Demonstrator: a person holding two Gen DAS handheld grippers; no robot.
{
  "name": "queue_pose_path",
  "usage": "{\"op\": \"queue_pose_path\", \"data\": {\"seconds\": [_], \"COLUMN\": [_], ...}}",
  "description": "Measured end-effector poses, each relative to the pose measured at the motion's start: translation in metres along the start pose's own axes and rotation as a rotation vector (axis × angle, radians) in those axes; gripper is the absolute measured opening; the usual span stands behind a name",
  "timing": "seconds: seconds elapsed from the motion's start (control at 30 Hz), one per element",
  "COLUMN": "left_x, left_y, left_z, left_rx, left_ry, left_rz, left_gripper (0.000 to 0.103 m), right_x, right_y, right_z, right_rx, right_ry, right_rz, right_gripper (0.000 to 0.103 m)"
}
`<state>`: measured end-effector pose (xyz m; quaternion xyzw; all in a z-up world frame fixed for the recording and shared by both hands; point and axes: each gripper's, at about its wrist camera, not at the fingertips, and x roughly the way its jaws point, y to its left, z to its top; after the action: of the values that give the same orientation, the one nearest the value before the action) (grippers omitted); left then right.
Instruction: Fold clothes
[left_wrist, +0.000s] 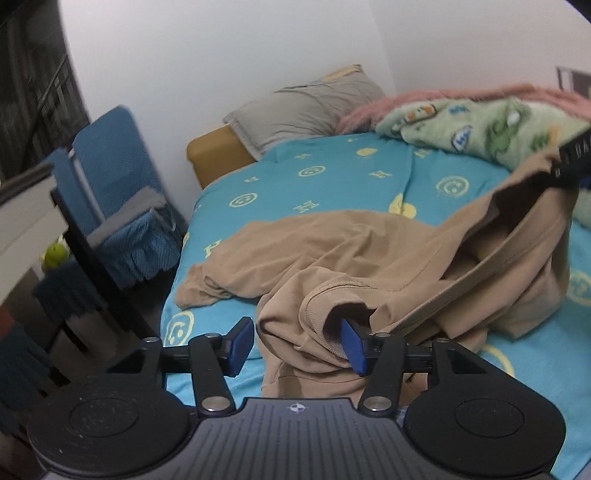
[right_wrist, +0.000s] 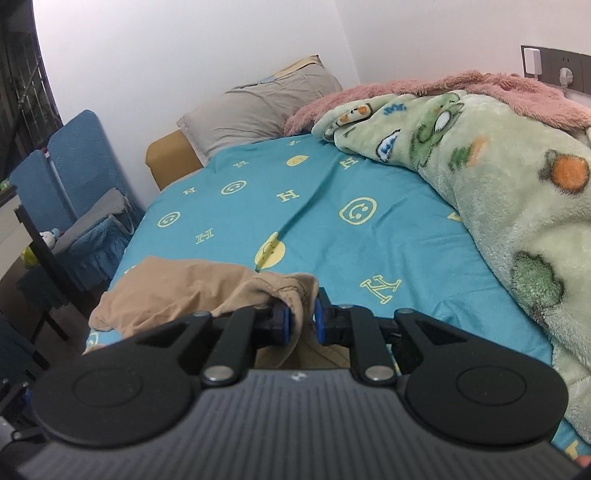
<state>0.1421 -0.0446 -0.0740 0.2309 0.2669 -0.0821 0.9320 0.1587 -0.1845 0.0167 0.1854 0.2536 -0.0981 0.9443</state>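
A tan shirt (left_wrist: 354, 254) lies crumpled on the blue bed sheet (left_wrist: 332, 177). My left gripper (left_wrist: 297, 345) is open, with a ribbed hem of the shirt draped between its blue pads; the right pad (left_wrist: 351, 343) is tucked inside the fold. In the left wrist view my right gripper (left_wrist: 570, 162) shows at the right edge, lifting a corner of the shirt. In the right wrist view my right gripper (right_wrist: 302, 318) is shut on a bunched edge of the tan shirt (right_wrist: 192, 288), held a little above the sheet (right_wrist: 332, 221).
A grey pillow (left_wrist: 303, 107) lies at the head of the bed. A green and pink fleece blanket (right_wrist: 498, 184) is heaped along the right side. Blue-covered chairs (left_wrist: 110, 192) and a dark table frame stand left of the bed.
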Motion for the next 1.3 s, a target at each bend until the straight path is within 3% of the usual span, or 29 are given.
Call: {"op": "queue_pose_path", "data": {"seconds": [0.13, 0.3, 0.37, 0.43, 0.53, 0.67, 0.77, 0.9, 0.93, 1.1, 1.17, 1.23, 1.3], "left_x": [0.008, 0.042, 0.058, 0.07, 0.067, 0.029, -0.001, -0.027, -0.031, -0.055, -0.058, -0.055, -0.043], "left_y": [-0.013, -0.04, -0.044, -0.035, 0.007, 0.061, 0.081, 0.088, 0.09, 0.086, 0.078, 0.069, 0.06], "left_z": [0.001, 0.0, 0.002, 0.007, 0.018, 0.022, 0.019, 0.015, 0.013, 0.001, 0.0, -0.001, -0.003], "left_rx": [0.159, 0.385, 0.395, 0.312, 0.026, -0.315, -0.439, -0.516, -0.536, -0.549, -0.503, -0.44, -0.38], "left_ry": [-0.042, -0.042, -0.03, -0.008, -0.018, -0.172, -0.269, -0.296, -0.293, -0.266, -0.24, -0.199, -0.109], "left_rz": [0.044, 0.052, 0.103, 0.168, 0.225, 0.24, 0.25, 0.282, 0.287, 0.32, 0.333, 0.349, 0.342], "left_gripper": [0.07, 0.074, 0.073, 0.071, 0.068, 0.068, 0.07, 0.07, 0.07, 0.072, 0.073, 0.075, 0.075], "right_x": [-0.006, -0.012, -0.012, -0.01, -0.004, 0.004, 0.009, 0.024, 0.028, 0.049, 0.046, 0.034, 0.02], "right_y": [0.006, 0.018, 0.021, 0.022, 0.019, 0.016, 0.014, 0.025, 0.027, 0.031, 0.029, 0.023, 0.015], "right_z": [-0.001, 0.0, 0.001, 0.001, -0.001, -0.004, -0.005, -0.016, -0.019, -0.038, -0.035, -0.025, -0.014], "right_rx": [-0.024, -0.075, -0.089, -0.091, -0.078, -0.059, -0.045, -0.132, -0.158, -0.213, -0.202, -0.143, -0.083], "right_ry": [-0.032, -0.072, -0.082, -0.079, -0.054, -0.021, 0.004, 0.074, 0.101, 0.229, 0.185, 0.079, -0.04], "right_rz": [0.011, 0.03, 0.044, 0.043, 0.022, -0.007, -0.029, -0.085, -0.1, -0.104, -0.14, -0.163, -0.174], "right_gripper": [0.016, 0.016, 0.016, 0.016, 0.016, 0.021, 0.034, 0.069, 0.073, 0.073, 0.073, 0.073, 0.073]}}
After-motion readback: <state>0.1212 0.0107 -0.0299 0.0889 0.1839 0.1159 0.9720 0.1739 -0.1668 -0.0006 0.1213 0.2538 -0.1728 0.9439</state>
